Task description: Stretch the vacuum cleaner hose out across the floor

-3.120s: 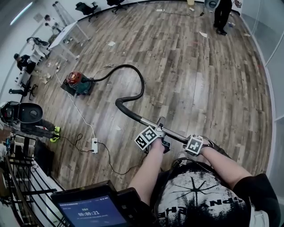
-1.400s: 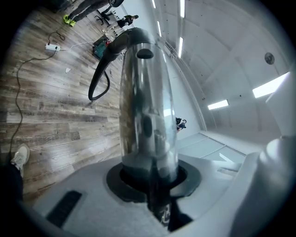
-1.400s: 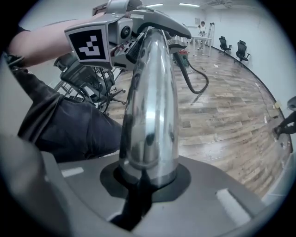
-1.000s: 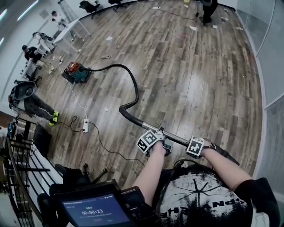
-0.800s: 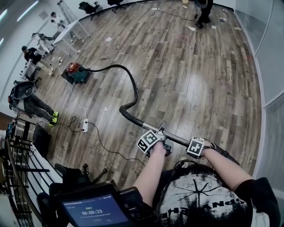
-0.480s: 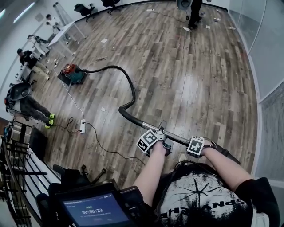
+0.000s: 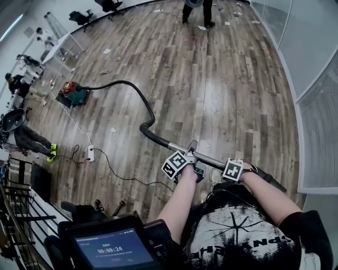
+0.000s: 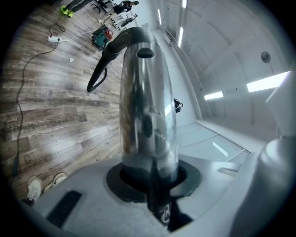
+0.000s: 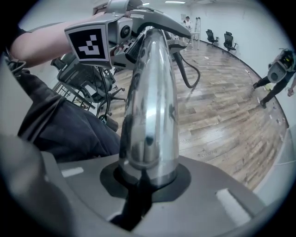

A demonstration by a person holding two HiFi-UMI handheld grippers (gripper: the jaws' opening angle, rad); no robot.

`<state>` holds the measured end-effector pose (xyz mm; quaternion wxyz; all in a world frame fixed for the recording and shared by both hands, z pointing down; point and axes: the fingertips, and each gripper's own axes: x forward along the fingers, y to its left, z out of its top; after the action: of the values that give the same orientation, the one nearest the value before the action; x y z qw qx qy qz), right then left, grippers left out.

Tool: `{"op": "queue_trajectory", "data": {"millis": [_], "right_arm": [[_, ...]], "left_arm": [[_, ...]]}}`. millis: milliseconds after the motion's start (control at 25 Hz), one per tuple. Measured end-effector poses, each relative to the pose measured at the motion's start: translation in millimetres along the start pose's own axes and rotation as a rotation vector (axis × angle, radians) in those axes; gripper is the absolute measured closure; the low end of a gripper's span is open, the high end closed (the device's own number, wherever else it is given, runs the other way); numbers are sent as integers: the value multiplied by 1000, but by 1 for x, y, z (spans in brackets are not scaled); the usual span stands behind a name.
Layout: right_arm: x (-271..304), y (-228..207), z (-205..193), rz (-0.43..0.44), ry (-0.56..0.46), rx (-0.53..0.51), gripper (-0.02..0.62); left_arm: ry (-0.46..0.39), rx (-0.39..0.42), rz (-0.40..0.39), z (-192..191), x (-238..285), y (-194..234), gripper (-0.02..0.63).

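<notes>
A red and teal vacuum cleaner (image 7: 72, 94) sits on the wooden floor at the far left. Its black hose (image 7: 138, 96) runs from it in a shallow curve, bends near me and joins a chrome wand (image 7: 178, 147). My left gripper (image 7: 193, 158) is shut on the wand near the hose end. My right gripper (image 7: 244, 170) is shut on it further back, towards the right. In the left gripper view the wand (image 8: 143, 106) rises from the left gripper (image 8: 150, 171), with the hose (image 8: 102, 65) and the vacuum cleaner (image 8: 101, 34) beyond. The right gripper (image 9: 145, 173) clamps the same wand (image 9: 150, 115).
A white power strip (image 7: 90, 153) and its cables lie on the floor at the left. A crouched person (image 7: 21, 134) is at the left edge, another person (image 7: 195, 8) stands far off. A metal rack (image 7: 21, 211) and a tablet (image 7: 105, 248) are beside me. A glass wall (image 7: 317, 79) runs along the right.
Both grippers have carried the wand away from the vacuum cleaner. The cleaner now sits farther off at the upper left, and the hose's S-curve has flattened into a longer, shallower line.
</notes>
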<state>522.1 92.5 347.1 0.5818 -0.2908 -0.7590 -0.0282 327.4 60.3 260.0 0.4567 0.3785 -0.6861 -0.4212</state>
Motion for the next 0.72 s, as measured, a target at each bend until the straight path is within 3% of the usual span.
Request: {"op": "queue_trajectory", "data": {"millis": [120,240,320,480,640,720], "right_arm": [[0,10,-3,30,-36,-2,538],[-16,1,-32,-10,55,2,538],[-18,1,-31,9,8,-35,538],[-26,-18,-59,-12,39,-88,538],[-60,-30,-127,-40,202,-54,538],[-65,-29,-146,-11,171,-63,538]], "left_arm": [[-2,5,-2,-10,-2,-2,532],[-19,10,-5,-20,-1,-12,532],[-41,10,0,-26,-1,-15,532],[-87,7,17,-44,6,-20,532],[-106,-7,32,-80,15,-38,532],[-111,-12,39,-104,23,-42,532]]}}
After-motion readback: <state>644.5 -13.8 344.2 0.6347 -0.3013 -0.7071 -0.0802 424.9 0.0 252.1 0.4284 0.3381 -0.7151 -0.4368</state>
